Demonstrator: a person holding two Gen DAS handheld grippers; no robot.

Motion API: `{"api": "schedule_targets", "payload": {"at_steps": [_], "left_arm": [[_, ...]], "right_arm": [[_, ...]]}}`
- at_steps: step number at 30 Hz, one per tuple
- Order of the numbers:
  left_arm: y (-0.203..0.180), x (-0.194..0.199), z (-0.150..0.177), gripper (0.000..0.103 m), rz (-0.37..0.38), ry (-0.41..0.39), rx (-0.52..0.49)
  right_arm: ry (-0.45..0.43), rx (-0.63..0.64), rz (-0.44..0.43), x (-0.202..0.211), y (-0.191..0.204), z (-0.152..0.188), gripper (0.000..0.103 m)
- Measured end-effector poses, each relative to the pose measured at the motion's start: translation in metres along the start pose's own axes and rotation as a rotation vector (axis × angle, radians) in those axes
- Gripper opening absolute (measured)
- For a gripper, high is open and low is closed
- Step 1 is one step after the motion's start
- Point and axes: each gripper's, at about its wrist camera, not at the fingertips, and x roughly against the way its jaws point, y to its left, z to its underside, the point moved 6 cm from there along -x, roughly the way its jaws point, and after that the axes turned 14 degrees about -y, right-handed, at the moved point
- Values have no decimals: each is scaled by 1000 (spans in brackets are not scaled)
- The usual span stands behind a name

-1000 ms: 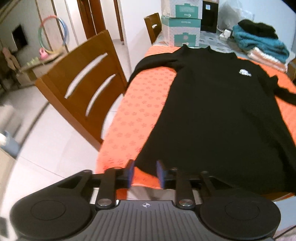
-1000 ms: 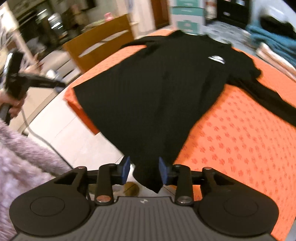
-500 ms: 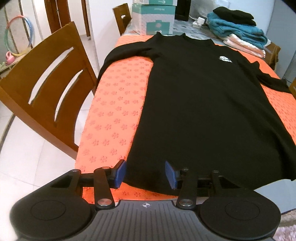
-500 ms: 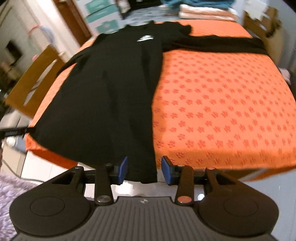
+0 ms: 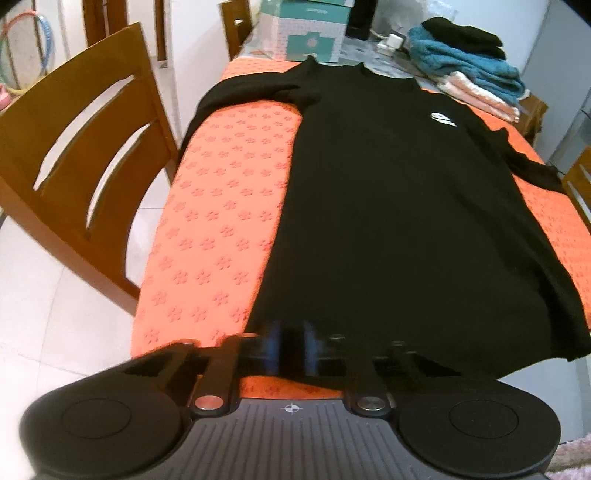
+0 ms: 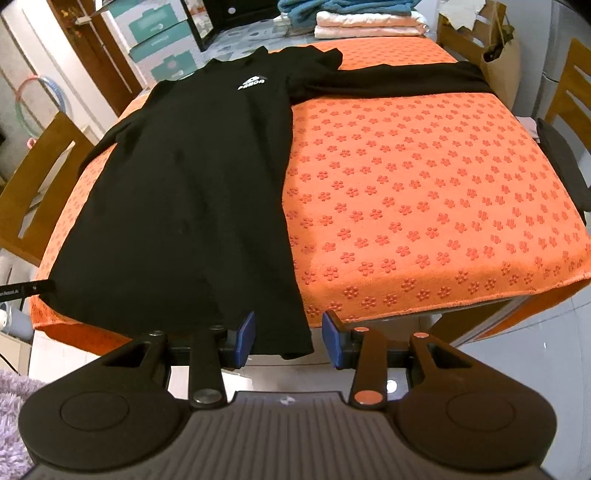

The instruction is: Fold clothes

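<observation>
A black long-sleeved top (image 5: 388, 203) with a small white logo lies flat on the orange flower-patterned cloth (image 5: 221, 221), sleeves spread, hem toward me. My left gripper (image 5: 290, 350) is at the hem's left corner. Its blue pads are blurred and close together, with black fabric pinched between them. In the right wrist view the same top (image 6: 184, 184) fills the left half of the cloth (image 6: 424, 203). My right gripper (image 6: 288, 336) is open at the table's near edge. The hem's right corner hangs between its fingers, apart from both pads.
A wooden chair (image 5: 85, 147) stands by the table's left side, and another chair (image 6: 569, 92) with a paper bag (image 6: 498, 66) is at the right. Folded towels (image 5: 476, 81) and teal boxes (image 5: 310, 33) sit at the far end. A fluffy purple sleeve (image 6: 11, 406) shows at the lower left.
The left gripper's fingers have narrowed from wide open onto the hem. The right gripper has opened wider and swung to face the table squarely at the hem's right corner.
</observation>
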Motion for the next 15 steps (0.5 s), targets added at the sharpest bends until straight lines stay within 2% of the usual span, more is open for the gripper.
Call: {"api": "schedule_targets", "payload": {"at_steps": [1, 4, 10, 15], "left_arm": [[-2, 1, -1, 3, 6, -12, -18], [-4, 7, -6, 2, 12, -53, -57], [19, 43, -32, 2, -15, -138, -32], [38, 54, -25, 2, -36, -120, -16]], "right_arm": [[-4, -7, 3, 0, 1, 0, 46], [-21, -19, 13, -1, 4, -1, 46], [-32, -28, 23, -4, 10, 3, 46], [-39, -45, 11, -8, 19, 5, 46]]}}
